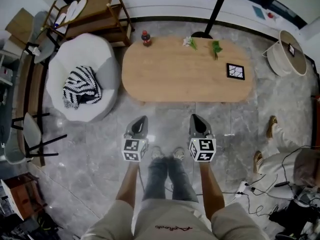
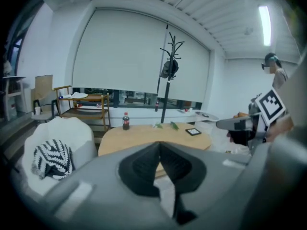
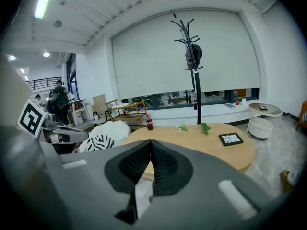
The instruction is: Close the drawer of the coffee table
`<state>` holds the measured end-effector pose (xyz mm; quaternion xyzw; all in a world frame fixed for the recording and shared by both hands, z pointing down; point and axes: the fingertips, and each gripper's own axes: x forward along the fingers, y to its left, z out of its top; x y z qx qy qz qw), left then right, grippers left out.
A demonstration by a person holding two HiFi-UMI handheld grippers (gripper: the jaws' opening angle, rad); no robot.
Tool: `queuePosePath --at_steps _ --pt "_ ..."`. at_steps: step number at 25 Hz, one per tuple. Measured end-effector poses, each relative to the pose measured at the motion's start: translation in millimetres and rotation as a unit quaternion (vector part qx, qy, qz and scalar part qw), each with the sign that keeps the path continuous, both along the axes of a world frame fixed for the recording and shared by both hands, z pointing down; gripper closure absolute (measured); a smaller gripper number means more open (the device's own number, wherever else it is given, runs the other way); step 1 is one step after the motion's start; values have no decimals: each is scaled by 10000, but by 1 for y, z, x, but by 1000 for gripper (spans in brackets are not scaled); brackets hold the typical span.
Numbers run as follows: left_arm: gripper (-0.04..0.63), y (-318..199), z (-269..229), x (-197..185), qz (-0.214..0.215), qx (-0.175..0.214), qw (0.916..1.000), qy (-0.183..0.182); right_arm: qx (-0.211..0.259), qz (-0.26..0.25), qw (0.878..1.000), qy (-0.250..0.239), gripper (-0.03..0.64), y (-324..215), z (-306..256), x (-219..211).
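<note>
Left gripper [image 1: 140, 120]: I saw its jaws pressed together, pads meeting tip to tip, with nothing between them. It touched nothing and hung in the air over the grey marbled floor [image 1: 100, 154].
Right gripper [image 1: 196, 118]: I read it the same way, with the jaws closed flat on each other and empty. It was level with the left one and just beside it, with the person's shoes [image 1: 166, 153] below and between the two.
Aim of both: they pointed side by side toward the near edge of the coffee table [image 1: 175, 79] and sloped a little downward. Each gripper view looked over the tabletop to the blinds behind.
Coffee table: it was an oval of light wood straight ahead of the grippers and apart from them. In the head view its long axis ran left to right, square to the line the grippers pointed along.
Drawer: I could not pick out its front in any view. The near side of the table looked like one even edge from above.
On the tabletop: a cola bottle [image 1: 145, 38] stood upright at the far left corner. Two green sprigs [image 1: 216, 47] lay along the far edge, and a black framed tile [image 1: 235, 71] lay flat toward the right end.
Left of the table: a white beanbag chair [image 1: 102, 54] held a black-and-white striped cushion [image 1: 81, 86], with a wooden shelf cart [image 1: 100, 15] behind it.
Behind the table: the base of a black coat stand [image 1: 202, 34] sat at the far edge.
Right of the table: a round white side table [image 1: 280, 59] stood there, and a seated person's legs [image 1: 280, 159] showed nearer to me.
</note>
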<state>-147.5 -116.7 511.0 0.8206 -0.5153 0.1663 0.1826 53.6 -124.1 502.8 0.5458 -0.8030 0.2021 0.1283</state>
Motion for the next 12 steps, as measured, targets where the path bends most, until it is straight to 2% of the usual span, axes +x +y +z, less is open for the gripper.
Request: queuePosePath --at_steps 5,12 --pt "595 9 -59 11 38 224 9997 13 257 -29 9997 32 611 10 -58 6" --pt "594 32 -126 8 103 557 9984 -78 517 -151 9977 408 612 44 -120 15"
